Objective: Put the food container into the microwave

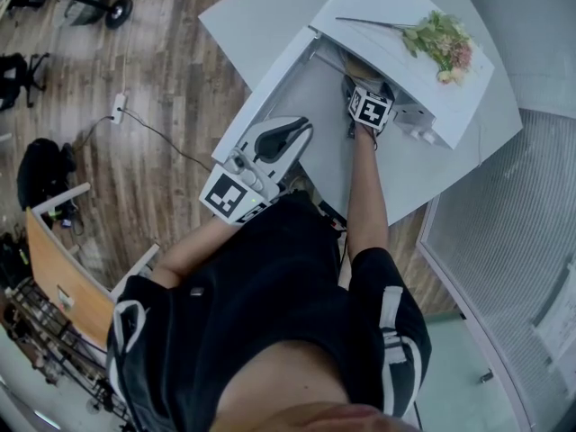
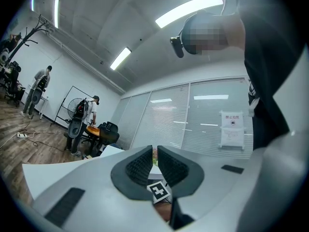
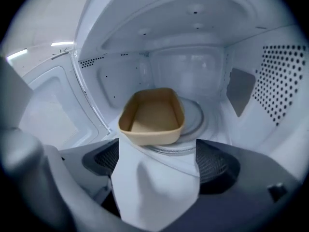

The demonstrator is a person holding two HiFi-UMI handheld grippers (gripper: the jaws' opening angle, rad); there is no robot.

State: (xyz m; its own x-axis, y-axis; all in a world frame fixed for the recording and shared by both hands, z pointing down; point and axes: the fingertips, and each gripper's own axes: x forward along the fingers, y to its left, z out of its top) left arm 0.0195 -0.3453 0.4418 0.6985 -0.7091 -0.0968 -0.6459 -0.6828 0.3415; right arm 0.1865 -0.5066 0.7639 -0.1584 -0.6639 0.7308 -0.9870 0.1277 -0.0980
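One tan food container (image 3: 152, 117) sits on the glass turntable (image 3: 195, 115) inside the microwave (image 3: 270, 91), just beyond your right gripper (image 3: 157, 166), its jaws wide apart and empty. Your left gripper (image 2: 154, 164) is nearly closed, holding nothing.

Wood-plank floor (image 1: 162, 79) lies left of the white table (image 1: 261, 12). A blinded glass partition (image 2: 193, 115) stands beyond it, under ceiling strip lights (image 2: 188, 9).
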